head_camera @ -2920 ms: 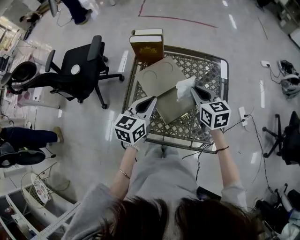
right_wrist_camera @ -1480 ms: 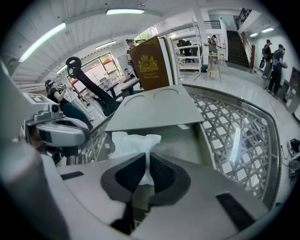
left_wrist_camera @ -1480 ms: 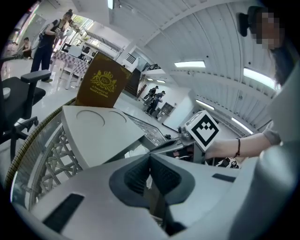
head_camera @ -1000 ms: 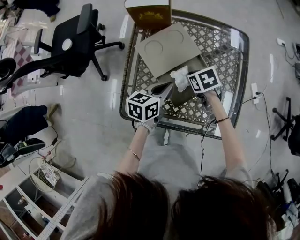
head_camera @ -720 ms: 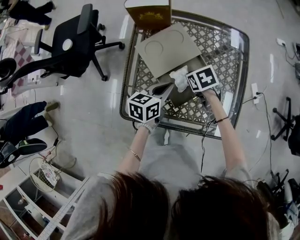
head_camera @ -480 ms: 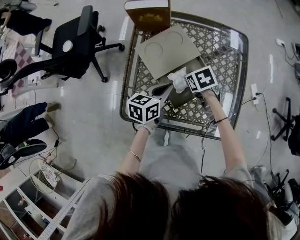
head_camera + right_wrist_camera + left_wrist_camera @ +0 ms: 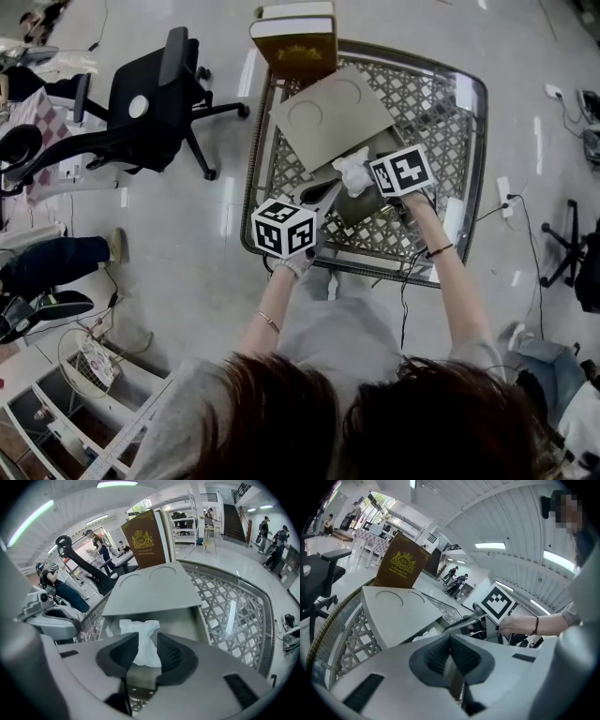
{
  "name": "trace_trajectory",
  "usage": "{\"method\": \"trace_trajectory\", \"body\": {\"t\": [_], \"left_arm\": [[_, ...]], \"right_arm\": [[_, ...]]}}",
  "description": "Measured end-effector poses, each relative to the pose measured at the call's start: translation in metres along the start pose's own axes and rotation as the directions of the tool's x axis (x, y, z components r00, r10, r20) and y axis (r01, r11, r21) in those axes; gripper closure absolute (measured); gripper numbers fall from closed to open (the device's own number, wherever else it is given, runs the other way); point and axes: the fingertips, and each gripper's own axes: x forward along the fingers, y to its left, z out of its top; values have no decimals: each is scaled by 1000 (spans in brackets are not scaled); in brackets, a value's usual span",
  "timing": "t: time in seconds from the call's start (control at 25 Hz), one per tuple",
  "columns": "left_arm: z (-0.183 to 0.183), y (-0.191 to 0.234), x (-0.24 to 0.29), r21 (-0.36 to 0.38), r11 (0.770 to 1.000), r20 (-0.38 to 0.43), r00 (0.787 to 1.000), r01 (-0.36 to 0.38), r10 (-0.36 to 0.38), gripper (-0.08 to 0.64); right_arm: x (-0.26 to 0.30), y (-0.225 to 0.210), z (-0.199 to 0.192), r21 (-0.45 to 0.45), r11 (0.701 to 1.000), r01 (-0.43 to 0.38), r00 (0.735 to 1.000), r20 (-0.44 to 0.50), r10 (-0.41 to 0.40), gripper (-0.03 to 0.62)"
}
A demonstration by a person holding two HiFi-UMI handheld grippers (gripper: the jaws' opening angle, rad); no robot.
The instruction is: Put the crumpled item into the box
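Shiny grey floor, black office chair (image 7: 150, 103) at left, lattice table (image 7: 441, 103) with a glass top in front of the person.

Head view: grey box (image 7: 361, 202) sits on the table with its lid (image 7: 328, 117) swung up and back. A brown case (image 7: 298, 42) with a gold crest stands at the far edge. Crumpled tissue (image 7: 354, 172), white, shows at the box opening. Right gripper (image 7: 368, 178) is right at it, and left gripper (image 7: 326, 192) is at the box's near-left corner.

Left gripper view: jaws closed together, pinching a thin grey edge of the box. The lid rises just beyond, with the brown case behind it. The right gripper's marker cube and the hand on it are at right.

Right gripper view: jaws opening, already wide apart. The tissue sits in the gap between them and the pads do not press on it. It lies inside the box, toward the back left, under the raised lid. Table lattice shows at right.
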Motion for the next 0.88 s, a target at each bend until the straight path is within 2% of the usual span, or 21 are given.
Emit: {"method": "trace_trajectory", "body": {"t": [0.24,0.48,0.68,0.88], "left_arm": [[12,-3,-12,23,1000,22,1000,1,-1,543],[31,-14,-31,62,998,61,998,0,-4,543],[50,-28,-49,108,994,104,994,-1,-10,543],[71,-38,-68,152,988,157,988,-17,-7,543]], "right_arm": [[-22,9,6,-33,999,-5,998,64,7,544],[-57,32,15,-49,997,-57,981,182,65,569],[-93,46,28,-51,995,-83,944,317,95,571],[-133,56,42,-63,995,-82,883,459,102,571]]}}
